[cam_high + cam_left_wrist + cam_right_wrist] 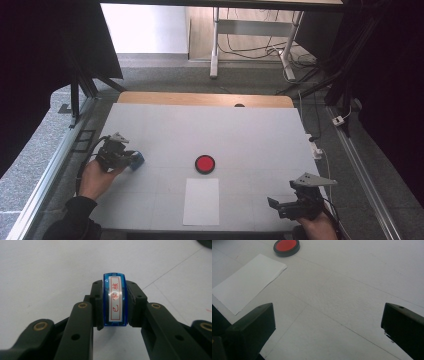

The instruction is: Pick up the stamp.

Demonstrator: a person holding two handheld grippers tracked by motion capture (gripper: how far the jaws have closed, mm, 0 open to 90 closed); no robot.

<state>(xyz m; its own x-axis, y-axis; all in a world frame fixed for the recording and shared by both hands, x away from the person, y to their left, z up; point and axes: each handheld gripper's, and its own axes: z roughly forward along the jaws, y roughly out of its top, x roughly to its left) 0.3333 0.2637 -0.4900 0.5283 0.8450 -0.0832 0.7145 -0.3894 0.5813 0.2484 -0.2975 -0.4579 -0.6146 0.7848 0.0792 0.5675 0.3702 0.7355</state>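
Near the left edge of the worktop (240, 125), the left gripper (115, 302) is clamped on a blue stamp (115, 300); the stamp stands squarely between both pads, its white label with red characters facing the camera. The right gripper (286, 204) rests by the front right corner, jaws wide apart around nothing.

You can read red characters 已审核 in a red frame on the blue stamp's (115, 300) white label (printed vertically).
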